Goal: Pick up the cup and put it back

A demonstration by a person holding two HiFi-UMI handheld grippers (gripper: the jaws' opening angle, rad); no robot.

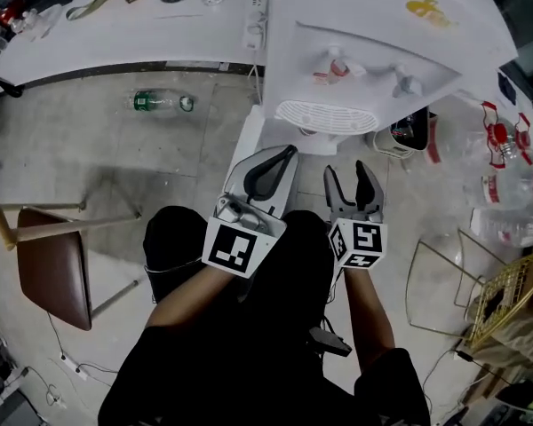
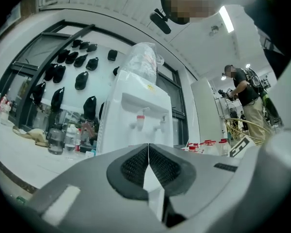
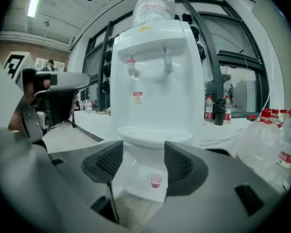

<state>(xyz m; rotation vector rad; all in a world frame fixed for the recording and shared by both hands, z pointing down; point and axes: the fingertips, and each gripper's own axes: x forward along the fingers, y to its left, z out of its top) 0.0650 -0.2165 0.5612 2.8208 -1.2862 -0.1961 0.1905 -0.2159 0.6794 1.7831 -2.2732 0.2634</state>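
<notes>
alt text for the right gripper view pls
The open right gripper frames a small red cup without touching it. The cup stands on a white sheet at the foot of a white water dispenser. Bottles stand further right.

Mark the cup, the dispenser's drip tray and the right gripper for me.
cup (image 3: pixel 155 183), right gripper view, on its red side wall.
drip tray (image 3: pixel 155 135), right gripper view, on its slotted top.
right gripper (image 1: pixel 346 174), head view, midway between its open fingertips.
</notes>
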